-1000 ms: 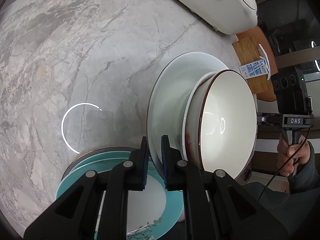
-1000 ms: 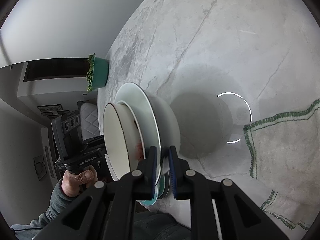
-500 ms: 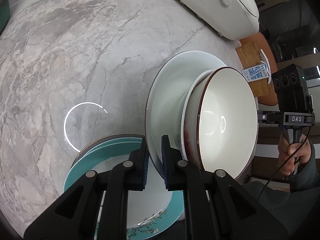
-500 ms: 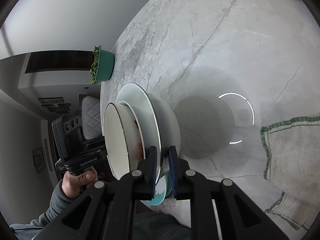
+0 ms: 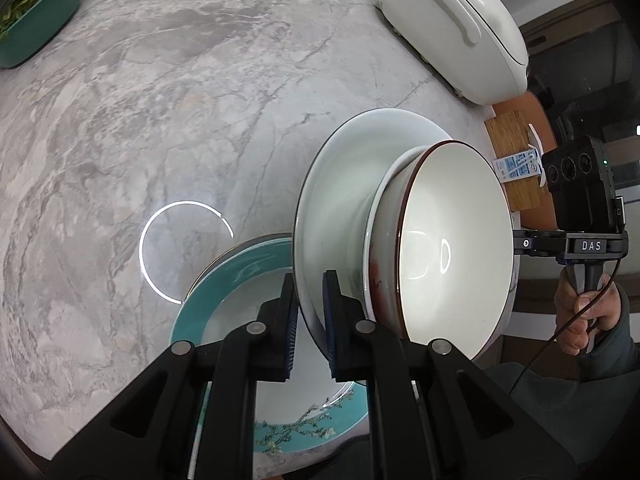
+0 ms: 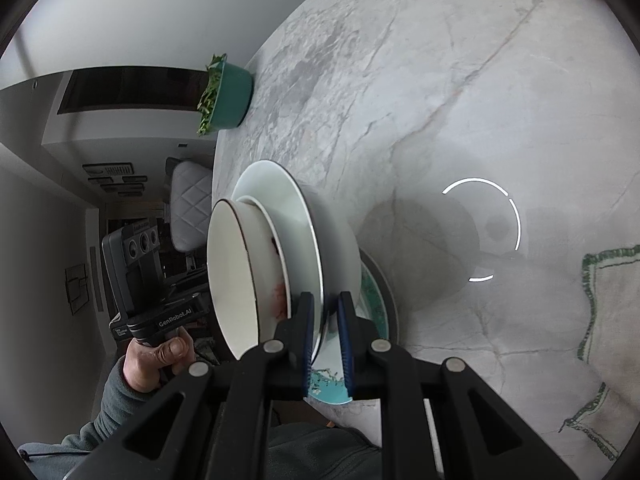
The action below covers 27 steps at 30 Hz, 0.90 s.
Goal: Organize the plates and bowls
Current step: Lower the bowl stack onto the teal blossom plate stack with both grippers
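A large white plate hangs tilted above the marble table, carrying two nested bowls; the top one is a cream bowl with a brown rim. My left gripper is shut on one edge of the plate's rim. My right gripper is shut on the opposite edge of the same white plate, with the cream bowl to its left. Below the lifted stack, a teal plate with a blossom pattern lies on the table atop another plate; the teal plate shows partly behind my right fingers.
A green planter stands at the table's far edge. A white appliance sits at the back right, a wooden board with a small carton beside it. A green-trimmed cloth lies at right. A person's hand holds each gripper.
Both grippers have carried the plate with its bowls across the table and slightly up. More of the teal plate shows beneath, and the planter has come into the left wrist view.
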{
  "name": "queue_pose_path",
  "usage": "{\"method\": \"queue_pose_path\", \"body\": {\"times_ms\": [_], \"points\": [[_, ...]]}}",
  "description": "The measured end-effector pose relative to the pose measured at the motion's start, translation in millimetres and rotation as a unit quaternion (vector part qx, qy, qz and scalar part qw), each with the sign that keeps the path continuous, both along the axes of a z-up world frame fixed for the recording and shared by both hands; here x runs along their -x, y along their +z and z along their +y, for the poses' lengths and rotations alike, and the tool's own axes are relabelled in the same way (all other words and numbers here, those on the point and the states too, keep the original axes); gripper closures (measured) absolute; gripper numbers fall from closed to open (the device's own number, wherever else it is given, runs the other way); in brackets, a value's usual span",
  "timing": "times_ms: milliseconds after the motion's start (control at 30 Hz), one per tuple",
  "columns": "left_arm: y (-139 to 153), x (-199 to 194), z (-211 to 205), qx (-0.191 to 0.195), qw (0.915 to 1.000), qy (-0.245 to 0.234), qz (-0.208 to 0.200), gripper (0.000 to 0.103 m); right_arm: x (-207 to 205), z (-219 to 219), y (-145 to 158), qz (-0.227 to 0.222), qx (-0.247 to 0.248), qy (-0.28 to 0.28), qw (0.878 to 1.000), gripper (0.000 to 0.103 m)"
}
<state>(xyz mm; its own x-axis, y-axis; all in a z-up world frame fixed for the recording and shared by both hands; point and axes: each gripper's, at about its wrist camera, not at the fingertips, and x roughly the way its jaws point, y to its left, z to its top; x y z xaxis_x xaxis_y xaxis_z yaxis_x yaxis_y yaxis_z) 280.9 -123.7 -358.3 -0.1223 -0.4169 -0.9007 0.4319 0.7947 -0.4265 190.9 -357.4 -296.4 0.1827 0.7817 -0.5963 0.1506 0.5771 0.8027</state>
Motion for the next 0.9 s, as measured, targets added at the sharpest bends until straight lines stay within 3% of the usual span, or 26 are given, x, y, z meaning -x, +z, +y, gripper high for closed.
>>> {"method": "queue_pose_path", "body": {"times_ms": [433,900], "points": [[15.7,20.9,54.5,-0.006,0.9991,0.042,-0.002,0.095,-14.4,45.7,0.8,-0.001,-0.004,0.054,0.999,0.087],[-6.1,55.1,91.6,-0.011,0.9968,0.075,0.024,0.094,-16.7,86.0,-21.9,0.02,0.004,0.098,0.995,0.087]]}}
